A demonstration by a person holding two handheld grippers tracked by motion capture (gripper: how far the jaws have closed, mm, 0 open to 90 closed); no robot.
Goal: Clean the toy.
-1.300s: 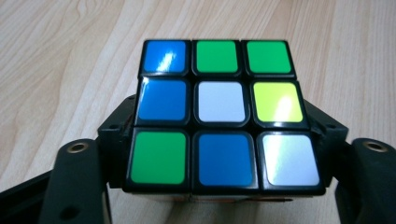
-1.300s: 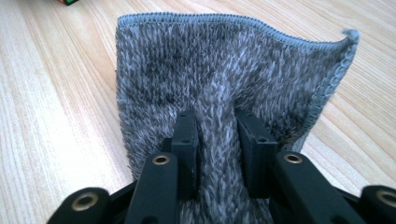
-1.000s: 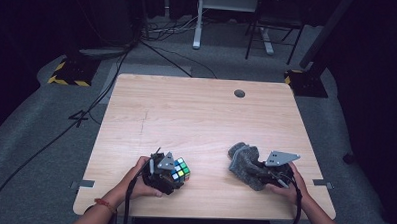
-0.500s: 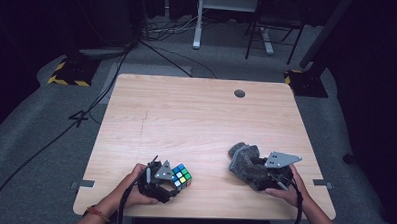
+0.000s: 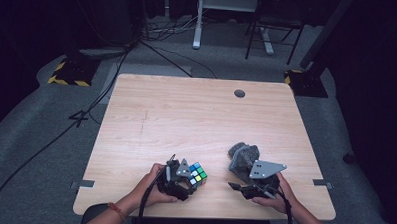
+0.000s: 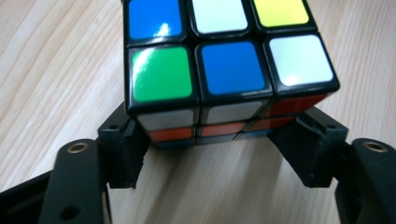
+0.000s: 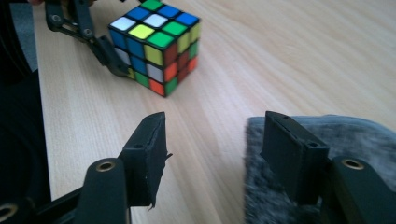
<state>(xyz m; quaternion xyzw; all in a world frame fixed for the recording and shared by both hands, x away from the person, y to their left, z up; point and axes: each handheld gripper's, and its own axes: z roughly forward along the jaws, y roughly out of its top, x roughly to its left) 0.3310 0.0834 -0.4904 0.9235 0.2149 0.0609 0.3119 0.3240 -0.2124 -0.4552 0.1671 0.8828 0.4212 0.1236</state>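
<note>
A scrambled Rubik's cube point(image 5: 198, 173) point(image 6: 224, 70) point(image 7: 156, 44) sits on the wooden table point(image 5: 186, 116) near its front edge. My left gripper point(image 5: 188, 180) point(image 6: 217, 140) has its tips against the cube's near lower edge. Its jaws stand narrower than the cube and have just been opening a little, with the cube ahead of them rather than between them. To the right lies a grey fuzzy lump point(image 5: 242, 157) point(image 7: 327, 140). My right gripper point(image 5: 239, 180) point(image 7: 215, 126) is open just in front of it. Its jaws have just been closing over bare table, the lump beside its right jaw.
A round cable hole point(image 5: 239, 93) is set in the table's far side. Beyond the table the dark floor holds cables point(image 5: 154, 45), a desk frame point(image 5: 197, 22) and yellow-black striped bases point(image 5: 68, 72).
The cube and my left gripper have slid to the right along the front edge. My right gripper has drawn back toward the front edge, off the grey lump, which stayed put.
</note>
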